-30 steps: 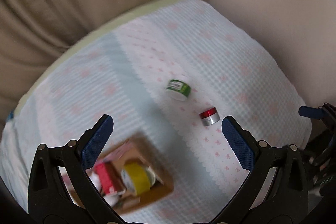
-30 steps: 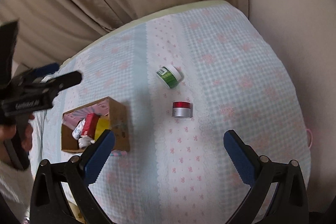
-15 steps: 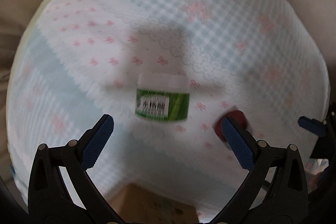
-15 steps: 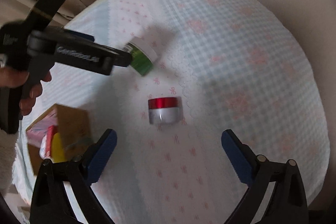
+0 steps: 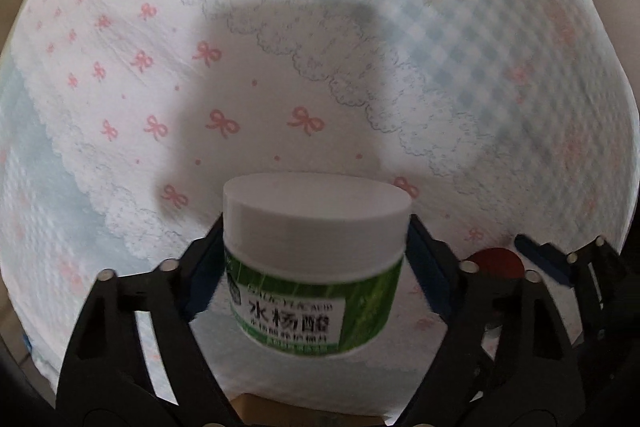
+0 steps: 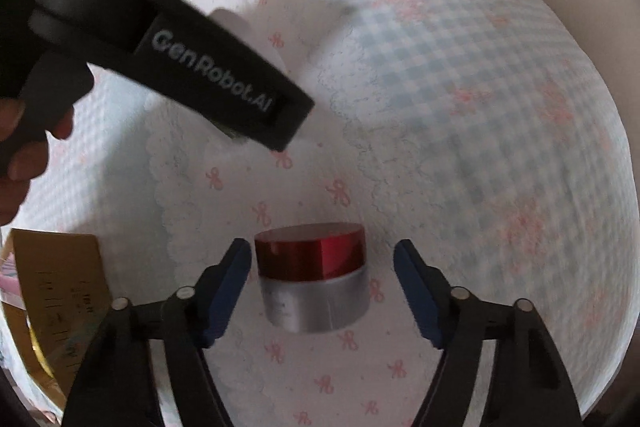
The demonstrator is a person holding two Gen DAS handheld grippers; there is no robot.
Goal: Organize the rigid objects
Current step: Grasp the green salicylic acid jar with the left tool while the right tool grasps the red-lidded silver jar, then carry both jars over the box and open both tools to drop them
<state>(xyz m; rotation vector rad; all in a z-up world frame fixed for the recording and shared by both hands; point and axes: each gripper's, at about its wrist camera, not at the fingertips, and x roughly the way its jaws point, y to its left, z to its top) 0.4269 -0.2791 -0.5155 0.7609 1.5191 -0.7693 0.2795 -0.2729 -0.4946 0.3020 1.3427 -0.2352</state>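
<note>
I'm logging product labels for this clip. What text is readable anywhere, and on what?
"水杨酸": large characters on the green-labelled jar, between the left gripper fingers.
Smaller lines above and below those characters: too blurred to read.
"GenRobot.AI": on the left gripper's black body, seen from the right wrist.
Print on the cardboard box: too blurred.
Red-lidded jar: faint mark, unreadable.

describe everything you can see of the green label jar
The green label jar is a squat round tub, plastic by the look, with a wide flat white lid and a green band bearing a white panel of dark Chinese characters. It stands upright, lid on, between the blue pads of the left gripper, which press its sides. The bow-print cloth lies beneath; contact with it is hidden.
</note>
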